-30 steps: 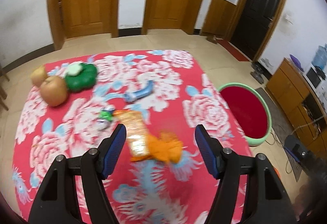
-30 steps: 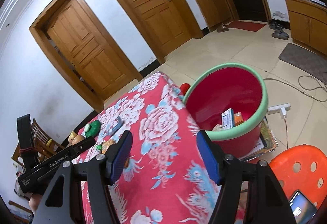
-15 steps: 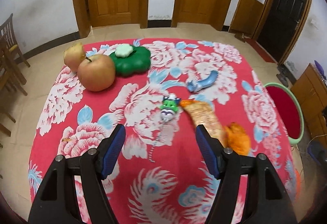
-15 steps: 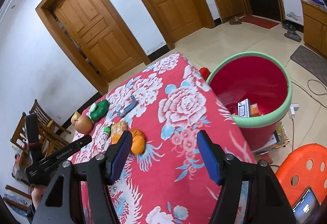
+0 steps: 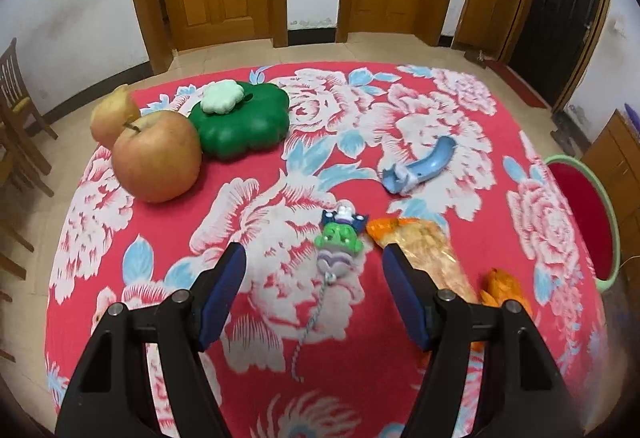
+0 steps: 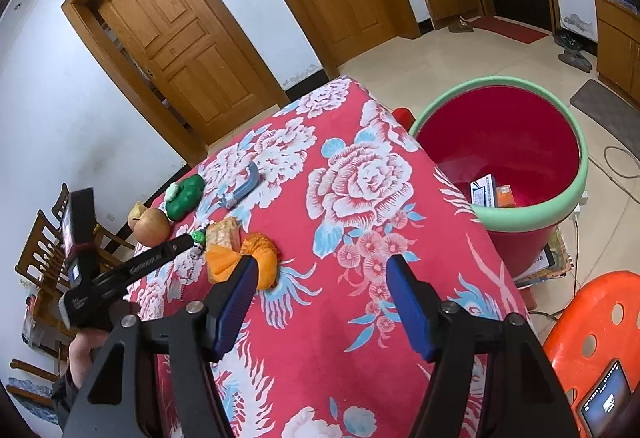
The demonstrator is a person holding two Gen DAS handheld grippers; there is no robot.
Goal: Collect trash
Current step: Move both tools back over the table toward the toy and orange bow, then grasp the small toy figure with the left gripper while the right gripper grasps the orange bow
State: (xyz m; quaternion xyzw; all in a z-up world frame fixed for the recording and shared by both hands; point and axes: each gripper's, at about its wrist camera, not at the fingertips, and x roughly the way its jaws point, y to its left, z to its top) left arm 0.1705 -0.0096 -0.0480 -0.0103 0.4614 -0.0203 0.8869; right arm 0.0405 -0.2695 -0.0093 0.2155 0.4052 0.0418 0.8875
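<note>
On the bench (image 5: 256, 390), covered by a red cloth with pink and white roses, we see scattered items. Our left gripper (image 5: 314, 258) hangs over the near middle of the cloth, its blue-padded fingers (image 5: 224, 290) spread wide with nothing held. Between them, on the cloth, lies a small green and blue toy wrapper (image 5: 340, 234) with a twisted string trailing toward us. Just right of it, and touching it, is a crumpled orange snack packet (image 5: 424, 250), running under the right finger. An orange peel (image 5: 502, 286) lies beside the packet's near end. Farther back, a curved blue plastic piece (image 5: 424, 168) rests on a white rose. At the far left stand a large apple (image 5: 156, 156), a smaller pear-like fruit (image 5: 112, 116) touching it behind, and a dark green flower-shaped container (image 5: 248, 122) with a pale green lid.

Our right gripper (image 6: 318, 272) also has its fingers (image 6: 404, 302) wide apart and empty, hovering above bare cloth near the bench's right edge. The orange peel sits just beside its left finger. On the floor, against the bench's right side, stands a red bin (image 6: 532, 142) with a pale green rim, holding small boxes (image 6: 486, 192). An orange plastic stool (image 6: 592, 326) is near it.
</note>
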